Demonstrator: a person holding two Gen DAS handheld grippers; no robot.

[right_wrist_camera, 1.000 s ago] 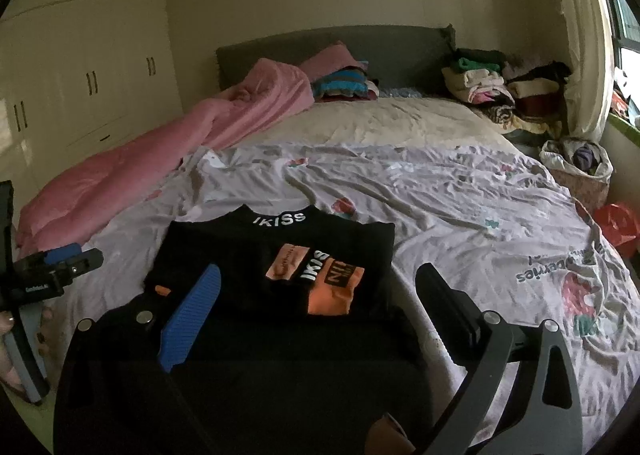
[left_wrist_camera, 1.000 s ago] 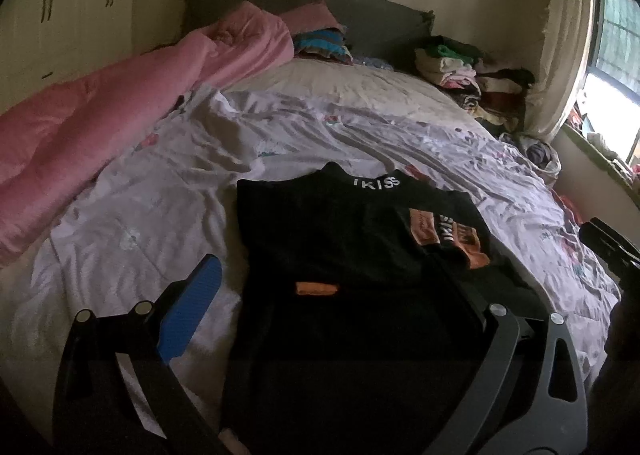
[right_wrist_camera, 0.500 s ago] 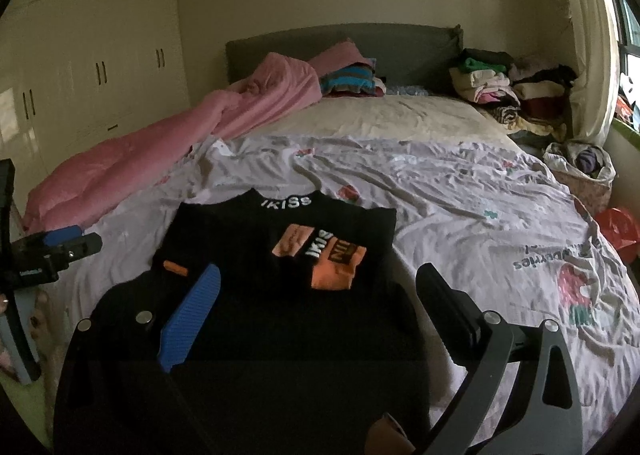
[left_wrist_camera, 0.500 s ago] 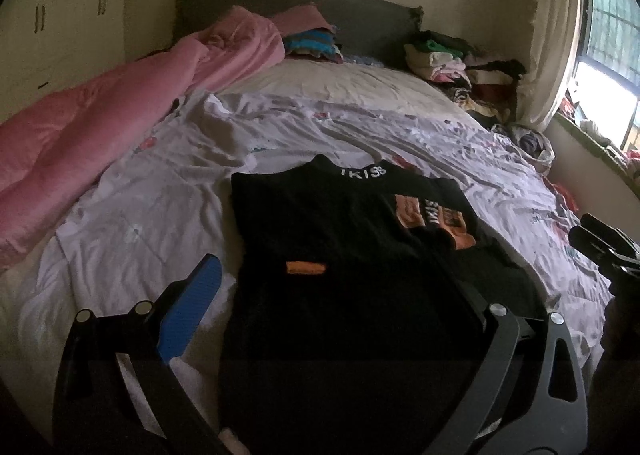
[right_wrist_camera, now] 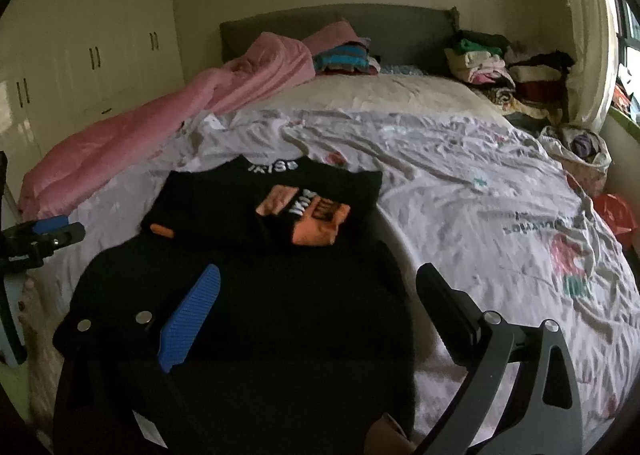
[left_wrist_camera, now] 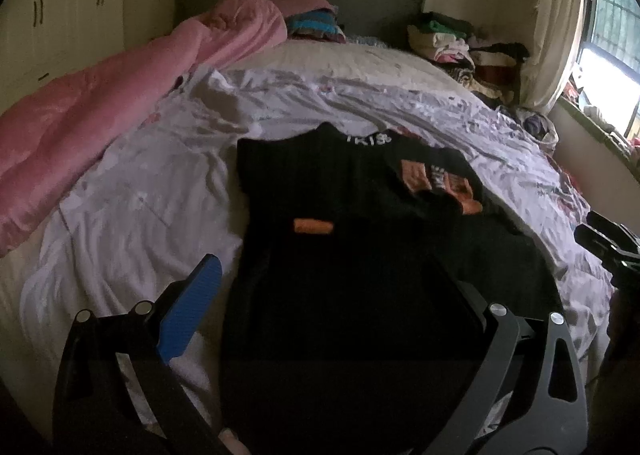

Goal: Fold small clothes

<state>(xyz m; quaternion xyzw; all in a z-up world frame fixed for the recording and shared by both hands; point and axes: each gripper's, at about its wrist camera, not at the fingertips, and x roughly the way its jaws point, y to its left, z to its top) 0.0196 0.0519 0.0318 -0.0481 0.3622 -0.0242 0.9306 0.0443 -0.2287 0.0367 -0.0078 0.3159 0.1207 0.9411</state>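
1. Now, in the left wrist view, the left claw [left_wrist_camera: 324, 295] stands wide apart and grasps nothing. The black shirt [left_wrist_camera: 344, 255] lies flat on the bed sheet [left_wrist_camera: 140, 215], directly ahead of the claw and partly under its right finger. Compared with one second ago, the shirt sits a little farther ahead and more of the sheet shows, so the claw has pulled back slightly. The right claw [left_wrist_camera: 608, 243] appears at the far right edge.

2. In the right wrist view, the right claw [right_wrist_camera: 316, 303] is also released and empty, hovering over the lower part of the shirt. The part with the orange print [right_wrist_camera: 308, 219] lies folded just ahead. This view has also drawn back and risen a little.

3. I judge that one fold is finished and both claws are free for the next fold.
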